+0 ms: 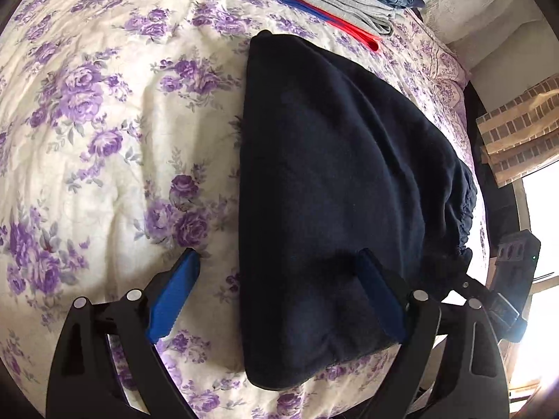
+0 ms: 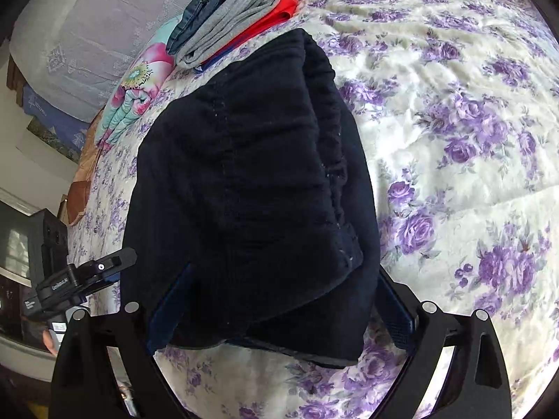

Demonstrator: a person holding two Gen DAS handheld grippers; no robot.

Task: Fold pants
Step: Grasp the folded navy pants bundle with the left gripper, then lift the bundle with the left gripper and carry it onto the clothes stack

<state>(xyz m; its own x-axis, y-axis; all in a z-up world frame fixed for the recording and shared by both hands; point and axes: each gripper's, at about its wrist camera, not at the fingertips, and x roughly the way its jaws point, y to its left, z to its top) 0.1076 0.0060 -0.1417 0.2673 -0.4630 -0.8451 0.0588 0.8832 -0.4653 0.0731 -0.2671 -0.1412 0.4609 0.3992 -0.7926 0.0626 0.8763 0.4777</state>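
Dark navy pants (image 1: 332,174) lie folded into a thick bundle on the floral bedspread (image 1: 104,122). My left gripper (image 1: 276,293) is open; its left finger is over the bedspread and its right finger rests over the near end of the pants. In the right wrist view the pants (image 2: 251,181) fill the middle, with the gathered waistband on top. My right gripper (image 2: 283,300) is open, its fingers on either side of the near edge of the bundle. The other gripper (image 2: 84,279) shows at the left edge.
A stack of folded clothes (image 1: 353,0), denim on grey on red and blue, lies at the far end of the bed; it also shows in the right wrist view (image 2: 230,21). A bright floral pillow (image 2: 139,83) lies by the headboard. A window (image 1: 541,227) is at the right.
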